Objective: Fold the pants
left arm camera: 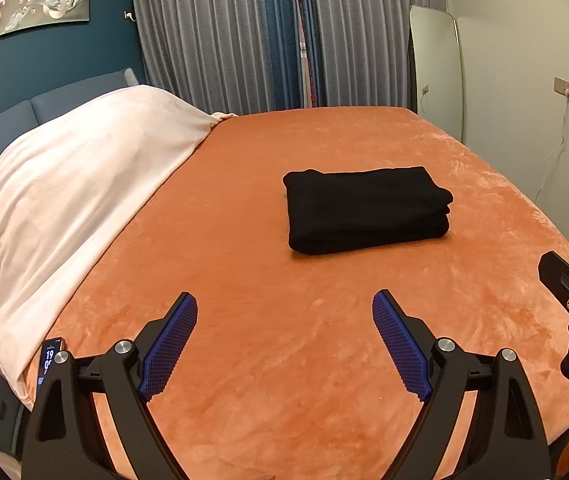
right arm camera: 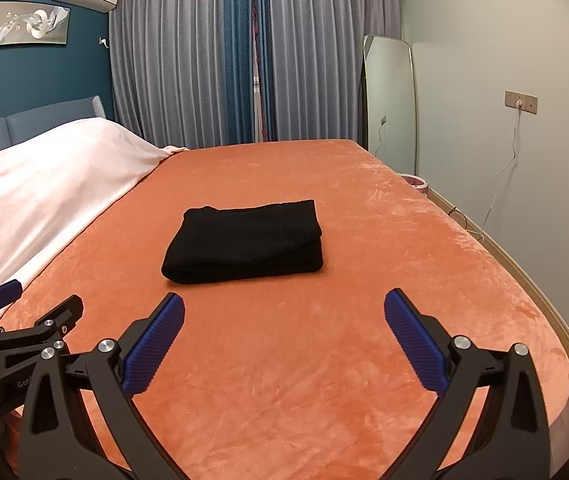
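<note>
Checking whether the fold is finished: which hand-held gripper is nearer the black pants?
Neither clearly. Left hand-held gripper sits short of the pants, toward their left; right hand-held gripper short, toward their right. Both open.

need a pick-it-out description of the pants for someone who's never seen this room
Start at the bed under an orange plush cover that fills most of the room, with a cream blanket heaped at its headboard end. Near the middle of the orange surface lies the folded pants, a compact rectangular stack. It is the only black item on the bed, apart from both open grippers.
</note>
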### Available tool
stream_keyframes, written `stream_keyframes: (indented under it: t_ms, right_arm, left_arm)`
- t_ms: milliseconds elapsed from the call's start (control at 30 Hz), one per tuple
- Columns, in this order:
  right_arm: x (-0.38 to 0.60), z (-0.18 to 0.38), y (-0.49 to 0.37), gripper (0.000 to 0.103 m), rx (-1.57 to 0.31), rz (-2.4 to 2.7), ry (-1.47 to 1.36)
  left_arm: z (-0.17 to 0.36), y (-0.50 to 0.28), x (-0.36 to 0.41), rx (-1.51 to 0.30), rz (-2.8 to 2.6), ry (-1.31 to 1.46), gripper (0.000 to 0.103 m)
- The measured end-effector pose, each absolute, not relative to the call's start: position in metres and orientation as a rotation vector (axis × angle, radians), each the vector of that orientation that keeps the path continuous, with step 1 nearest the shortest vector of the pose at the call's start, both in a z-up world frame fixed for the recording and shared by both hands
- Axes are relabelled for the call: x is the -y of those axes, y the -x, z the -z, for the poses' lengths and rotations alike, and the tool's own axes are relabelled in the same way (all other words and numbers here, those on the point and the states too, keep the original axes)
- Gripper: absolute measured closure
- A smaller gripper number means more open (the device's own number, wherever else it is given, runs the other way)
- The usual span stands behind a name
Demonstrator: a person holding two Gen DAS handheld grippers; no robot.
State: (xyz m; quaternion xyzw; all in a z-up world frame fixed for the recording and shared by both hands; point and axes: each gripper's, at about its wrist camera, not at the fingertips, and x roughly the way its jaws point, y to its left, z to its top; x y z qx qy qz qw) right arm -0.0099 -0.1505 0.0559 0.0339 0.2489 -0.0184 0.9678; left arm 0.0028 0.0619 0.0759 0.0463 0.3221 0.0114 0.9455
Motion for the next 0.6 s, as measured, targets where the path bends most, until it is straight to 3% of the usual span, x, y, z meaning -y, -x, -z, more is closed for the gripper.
stream_keyframes:
  t_ms: [600]
  right_arm:
    - [0.1523, -0.0474, 0.0015, 0.005, -0.523, 0.029, -0.075]
  left_arm:
    - [-0.0679, -0.0072, -0.0542, -0.676, -0.046, -0.105, 0.016]
